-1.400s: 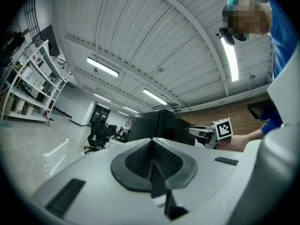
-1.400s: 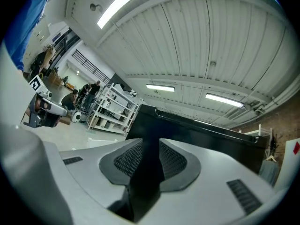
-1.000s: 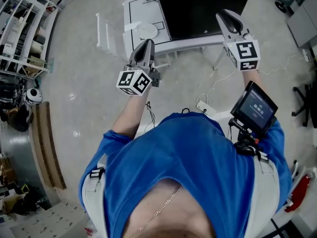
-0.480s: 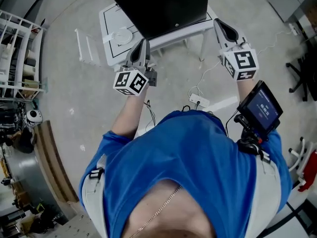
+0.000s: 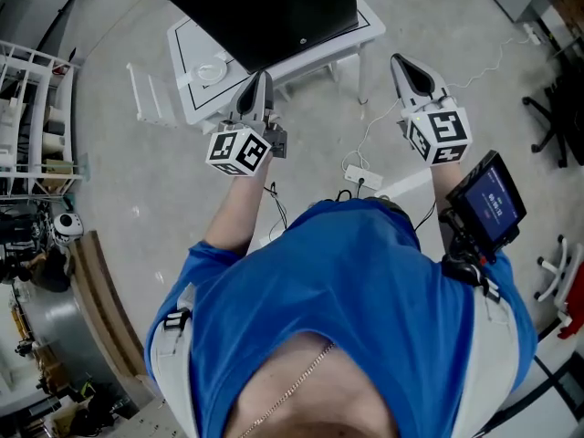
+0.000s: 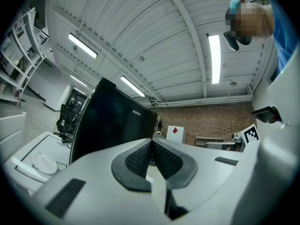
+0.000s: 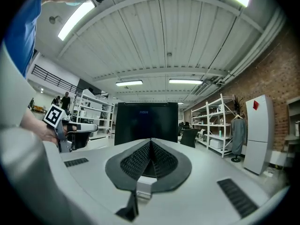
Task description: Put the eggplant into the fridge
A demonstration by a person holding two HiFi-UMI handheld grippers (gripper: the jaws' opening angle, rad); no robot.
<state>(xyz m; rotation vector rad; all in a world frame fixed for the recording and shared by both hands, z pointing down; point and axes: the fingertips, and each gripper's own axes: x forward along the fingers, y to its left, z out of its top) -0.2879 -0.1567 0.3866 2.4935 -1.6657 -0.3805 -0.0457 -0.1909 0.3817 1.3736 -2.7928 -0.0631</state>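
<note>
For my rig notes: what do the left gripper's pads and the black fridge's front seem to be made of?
Pads of the left gripper: dark, matt, with a fine dimpled grid, so probably rubber. Black fridge: smooth, even black face, perhaps glass or plastic; unclear which.

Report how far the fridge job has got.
Nothing looks done: no eggplant is in view, and the black fridge looks closed. In hand: nothing; left gripper and right gripper are shut and empty. Left: find the eggplant, open the fridge, load it.
</note>
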